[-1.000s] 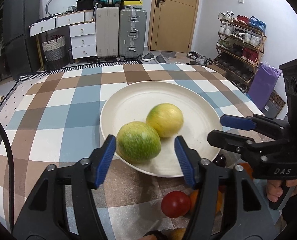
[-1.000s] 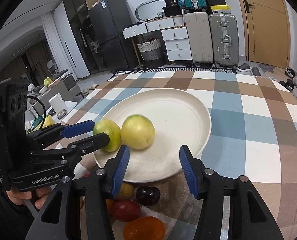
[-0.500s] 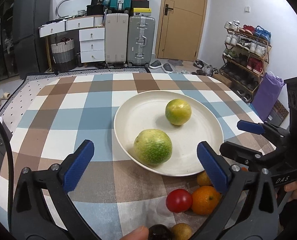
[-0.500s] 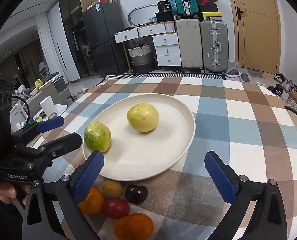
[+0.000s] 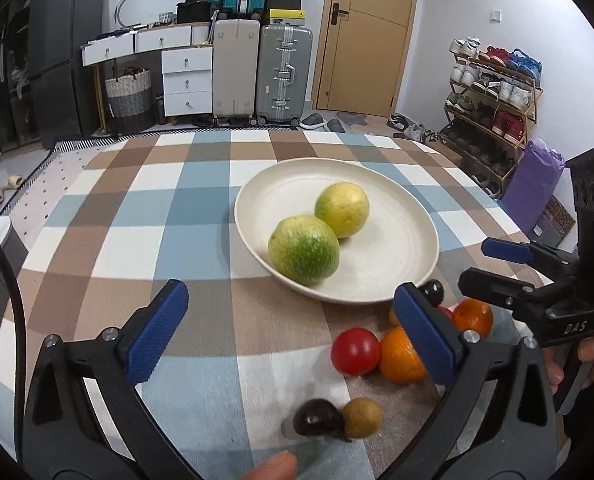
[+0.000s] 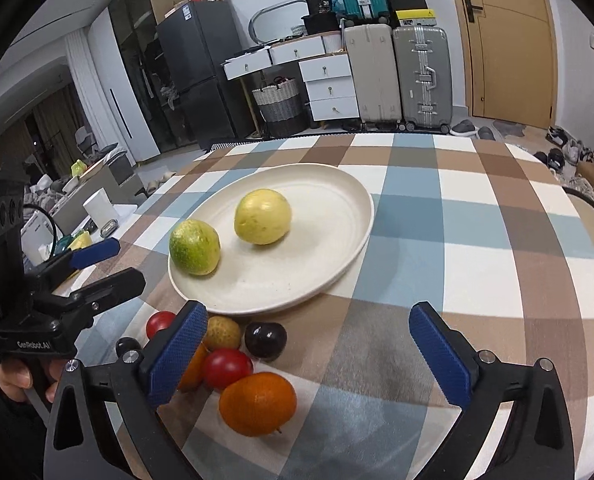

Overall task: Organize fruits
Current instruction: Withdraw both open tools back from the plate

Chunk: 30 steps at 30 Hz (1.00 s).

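Left wrist view: we saw the left gripper (image 5: 293,334) spread wide, its blue ridged pads (image 5: 157,331) holding nothing. Ahead of it lay the cream plate (image 5: 401,264), round, smooth and shallow, on the checked tablecloth (image 5: 137,216). On the plate sat a green mottled fruit (image 5: 304,249) and, just beyond and touching it, a yellow-green fruit (image 5: 342,209); both were near-round, so we could name no long axis. Between the pads and toward the right one lay a glossy red tomato (image 5: 355,351) against an orange (image 5: 399,357); closer to the camera, a dark plum (image 5: 318,417) touched a small tan fruit (image 5: 362,417). To the right hung the right gripper (image 5: 493,264), its jaws parted and empty.

Right wrist view: we saw the right gripper (image 6: 307,354) equally wide and empty. The plate (image 6: 337,276) lay ahead, with the green fruit (image 6: 195,247) near its left rim and the yellow one (image 6: 262,221) toward its middle. Beside the left pad clustered a pebbled orange (image 6: 257,403), a tomato (image 6: 226,368), a dark plum (image 6: 265,340) and a tan fruit (image 6: 221,333).
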### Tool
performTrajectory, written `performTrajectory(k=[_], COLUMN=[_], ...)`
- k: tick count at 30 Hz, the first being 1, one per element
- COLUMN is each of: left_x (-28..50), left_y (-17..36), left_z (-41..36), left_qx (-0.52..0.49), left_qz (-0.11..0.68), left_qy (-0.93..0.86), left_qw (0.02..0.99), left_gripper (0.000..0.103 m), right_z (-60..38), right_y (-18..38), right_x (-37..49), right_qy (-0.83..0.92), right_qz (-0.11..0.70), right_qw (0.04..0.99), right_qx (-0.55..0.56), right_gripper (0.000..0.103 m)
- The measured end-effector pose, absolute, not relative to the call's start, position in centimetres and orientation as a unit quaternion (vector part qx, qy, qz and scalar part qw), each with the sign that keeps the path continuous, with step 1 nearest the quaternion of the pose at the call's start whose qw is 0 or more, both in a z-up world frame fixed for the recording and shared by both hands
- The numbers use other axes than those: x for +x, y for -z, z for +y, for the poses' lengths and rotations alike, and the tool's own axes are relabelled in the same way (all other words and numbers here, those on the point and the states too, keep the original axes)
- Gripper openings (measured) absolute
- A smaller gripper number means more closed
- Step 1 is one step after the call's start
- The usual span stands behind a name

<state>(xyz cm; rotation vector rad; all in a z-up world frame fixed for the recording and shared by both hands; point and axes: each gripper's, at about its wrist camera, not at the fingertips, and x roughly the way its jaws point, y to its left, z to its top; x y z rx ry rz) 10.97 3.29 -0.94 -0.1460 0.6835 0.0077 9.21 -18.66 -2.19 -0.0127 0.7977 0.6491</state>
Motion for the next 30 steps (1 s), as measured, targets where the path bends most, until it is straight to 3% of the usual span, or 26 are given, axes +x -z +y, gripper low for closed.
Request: performTrajectory(k=[30], left_x=[5.2], left_y=[2.2], left_z=[1.5], left_qx=[-0.048], left_qz=[0.368], left_qy=[-0.009], left_qw=[0.929], left_gripper=[0.103], right_z=[-18.4], right_y=[2.9], right_x=[4.9], right_qy=[-0.278], right_qz=[0.39], right_qw=[0.875], right_qx=[-0.072], right_gripper=[0.103])
